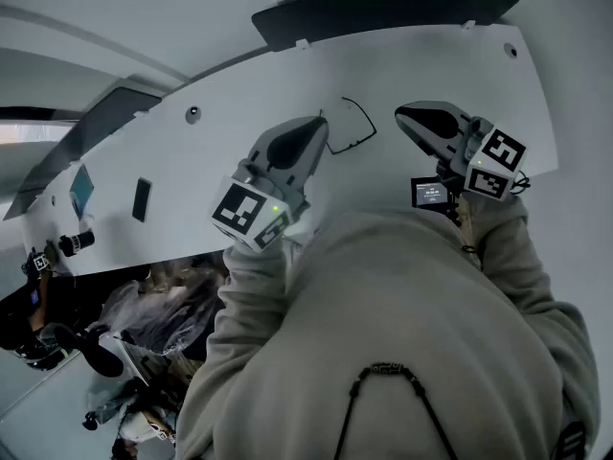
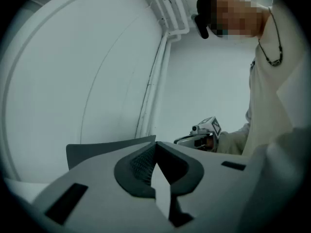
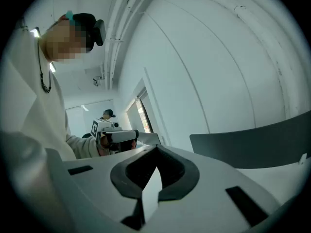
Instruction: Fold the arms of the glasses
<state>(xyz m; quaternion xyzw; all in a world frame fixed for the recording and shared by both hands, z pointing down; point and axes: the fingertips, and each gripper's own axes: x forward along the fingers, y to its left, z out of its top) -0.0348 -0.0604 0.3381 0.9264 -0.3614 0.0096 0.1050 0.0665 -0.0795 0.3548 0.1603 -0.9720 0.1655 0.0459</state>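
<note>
A pair of thin dark-rimmed glasses (image 1: 351, 128) lies on the white table (image 1: 431, 65), between my two grippers and just beyond their tips. My left gripper (image 1: 318, 123) is held above the table to the left of the glasses, jaws shut and empty. My right gripper (image 1: 404, 115) hovers to the right of them, also shut on nothing. In the left gripper view the shut jaws (image 2: 155, 155) point level at a white wall, with the right gripper (image 2: 206, 130) off to the side. The right gripper view shows its shut jaws (image 3: 155, 165) and the left gripper (image 3: 112, 134). Neither gripper view shows the glasses.
A dark chair back (image 1: 383, 8) stands at the table's far edge. A black slab (image 1: 142, 199) and a blue item (image 1: 81, 190) lie at the table's left end. Plastic bags (image 1: 163, 314) sit on the floor at lower left. Another person (image 3: 108, 114) stands far off.
</note>
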